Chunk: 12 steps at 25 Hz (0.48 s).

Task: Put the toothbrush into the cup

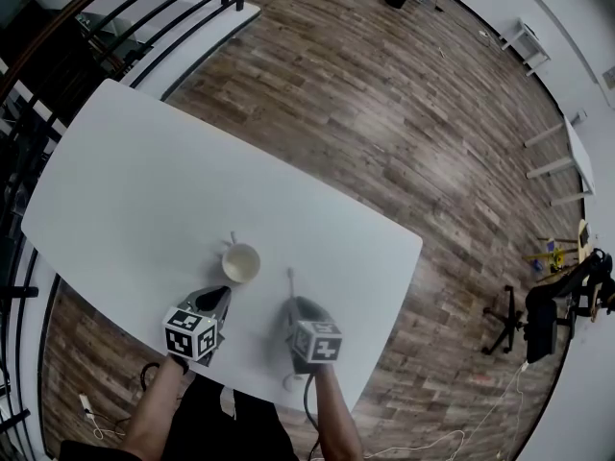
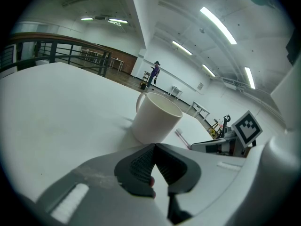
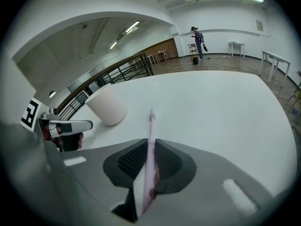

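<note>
A white cup (image 1: 240, 263) stands upright on the white table (image 1: 135, 181), handle turned to the far side. My left gripper (image 1: 223, 294) sits just short of the cup (image 2: 155, 119); its pads meet with nothing between them (image 2: 155, 146). To the right, my right gripper (image 1: 291, 307) is shut on the pale pink toothbrush (image 3: 151, 126). The toothbrush handle runs between the pads (image 3: 150, 141) and its head points forward over the table. In the head view the toothbrush (image 1: 290, 281) shows as a thin stick right of the cup (image 3: 107, 105).
The table's near edge lies just behind both grippers and its right corner (image 1: 418, 243) ends over wooden floor. A black railing (image 1: 115, 17) runs past the far left side. An office chair (image 1: 538, 315) stands on the floor at right. A person (image 3: 197, 36) stands far off.
</note>
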{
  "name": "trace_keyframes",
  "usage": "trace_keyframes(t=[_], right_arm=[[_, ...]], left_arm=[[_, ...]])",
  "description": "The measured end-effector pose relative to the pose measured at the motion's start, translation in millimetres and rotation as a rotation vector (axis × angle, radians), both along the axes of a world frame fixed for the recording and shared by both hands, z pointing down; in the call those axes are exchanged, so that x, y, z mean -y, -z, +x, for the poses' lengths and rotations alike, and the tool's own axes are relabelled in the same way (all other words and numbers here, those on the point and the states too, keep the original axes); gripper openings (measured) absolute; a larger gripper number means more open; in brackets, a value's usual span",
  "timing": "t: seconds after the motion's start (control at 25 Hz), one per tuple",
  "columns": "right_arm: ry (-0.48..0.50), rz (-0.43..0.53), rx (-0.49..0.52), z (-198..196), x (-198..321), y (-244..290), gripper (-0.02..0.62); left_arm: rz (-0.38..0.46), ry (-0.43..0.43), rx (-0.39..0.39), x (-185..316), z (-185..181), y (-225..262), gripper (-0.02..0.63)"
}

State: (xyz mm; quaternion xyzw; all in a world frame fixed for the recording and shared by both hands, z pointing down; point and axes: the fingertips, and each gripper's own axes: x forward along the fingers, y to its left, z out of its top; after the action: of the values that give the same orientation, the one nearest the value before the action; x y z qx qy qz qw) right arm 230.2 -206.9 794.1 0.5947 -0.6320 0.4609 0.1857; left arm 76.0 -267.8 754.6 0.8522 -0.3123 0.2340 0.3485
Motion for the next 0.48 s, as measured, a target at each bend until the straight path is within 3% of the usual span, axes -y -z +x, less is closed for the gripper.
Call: trace_keyframes(t=[0.32,0.48], right_arm=[[0.014,0.044,-0.004,-4,7,16,0.055],[-0.027,0.044,0.016,-4,3,20,0.054]], left_arm=[[0.009,0.001,-0.001,1,-3,8,0.007],[0.022,0.003,-0.007,1,-7,15,0.007]])
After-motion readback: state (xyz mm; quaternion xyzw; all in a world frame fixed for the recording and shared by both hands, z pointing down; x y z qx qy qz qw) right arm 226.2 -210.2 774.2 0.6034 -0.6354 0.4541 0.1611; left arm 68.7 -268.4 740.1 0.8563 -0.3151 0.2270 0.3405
